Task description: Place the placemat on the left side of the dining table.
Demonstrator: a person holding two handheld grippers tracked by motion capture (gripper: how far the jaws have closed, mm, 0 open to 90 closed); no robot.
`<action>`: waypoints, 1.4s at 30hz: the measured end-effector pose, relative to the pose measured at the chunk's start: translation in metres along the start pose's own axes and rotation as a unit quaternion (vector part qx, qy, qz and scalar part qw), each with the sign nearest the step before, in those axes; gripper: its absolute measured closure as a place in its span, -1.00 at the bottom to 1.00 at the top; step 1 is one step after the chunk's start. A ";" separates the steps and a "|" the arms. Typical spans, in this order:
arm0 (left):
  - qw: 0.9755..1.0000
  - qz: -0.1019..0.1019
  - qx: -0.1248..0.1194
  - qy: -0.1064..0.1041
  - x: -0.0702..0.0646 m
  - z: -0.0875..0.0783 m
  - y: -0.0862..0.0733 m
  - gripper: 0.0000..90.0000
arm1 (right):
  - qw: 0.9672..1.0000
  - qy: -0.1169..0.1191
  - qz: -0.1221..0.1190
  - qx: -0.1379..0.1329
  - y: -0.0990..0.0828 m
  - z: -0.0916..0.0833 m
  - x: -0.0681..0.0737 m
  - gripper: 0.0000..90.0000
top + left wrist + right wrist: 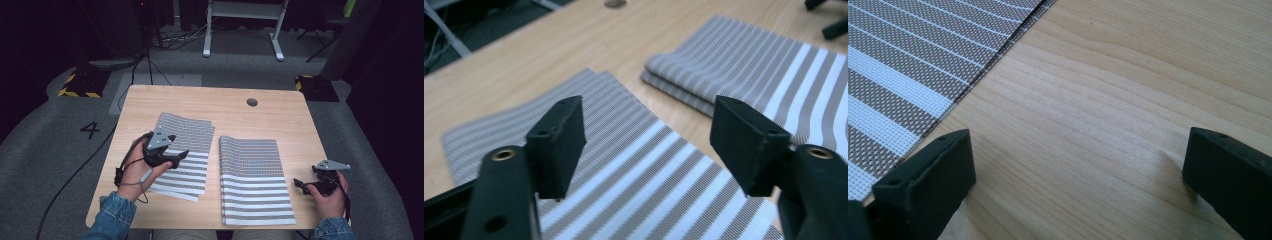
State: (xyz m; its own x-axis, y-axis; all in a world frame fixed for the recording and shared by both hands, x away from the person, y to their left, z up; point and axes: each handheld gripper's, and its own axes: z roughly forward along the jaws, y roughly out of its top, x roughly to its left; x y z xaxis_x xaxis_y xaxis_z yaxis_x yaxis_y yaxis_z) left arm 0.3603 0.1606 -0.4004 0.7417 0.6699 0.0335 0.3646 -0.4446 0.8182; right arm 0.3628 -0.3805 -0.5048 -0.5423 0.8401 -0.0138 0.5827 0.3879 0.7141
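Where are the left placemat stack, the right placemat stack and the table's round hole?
left placemat stack [192, 131], high view, far finely striped part.
right placemat stack [255, 185], high view, middle of top mat.
round hole [252, 102], high view, its centre.

High cam overhead, fwd-down; tong cams close, low; shared: table [235, 112].

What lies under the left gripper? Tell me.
The left gripper, open, hovers over the left striped placemat, which looks like two stacked sheets. Beneath is the wooden table; anything between them is covered.
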 end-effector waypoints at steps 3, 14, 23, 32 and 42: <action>0.999 -0.005 0.028 -0.024 -0.015 0.013 -0.007 -0.33 | 1.000 0.000 0.000 0.000 0.000 0.000 0.000 -0.99; 0.993 0.011 0.086 -0.083 -0.053 0.056 -0.038 -0.34 | 1.000 0.000 0.000 0.000 0.000 0.000 0.000 -0.99; 0.987 0.040 0.124 -0.089 -0.073 0.079 -0.056 -0.40 | 1.000 0.000 0.000 0.000 0.000 0.000 0.000 -0.99; 0.993 0.033 0.091 -0.074 -0.072 0.080 -0.063 -0.15 | 1.000 0.000 0.000 0.000 0.000 0.000 0.000 -0.99; 0.995 0.011 0.081 -0.061 -0.058 0.078 -0.063 0.46 | 1.000 0.000 0.000 0.000 0.000 0.000 0.000 -0.99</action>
State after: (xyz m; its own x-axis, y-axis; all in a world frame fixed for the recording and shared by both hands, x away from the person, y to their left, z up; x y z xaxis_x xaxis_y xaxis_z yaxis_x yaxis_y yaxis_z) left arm 0.3388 0.1034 -0.4989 0.8098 0.5861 -0.0268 0.4258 -0.5555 0.7142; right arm 0.3627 -0.3805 -0.5048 -0.5428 0.8398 -0.0146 0.5821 0.3887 0.7142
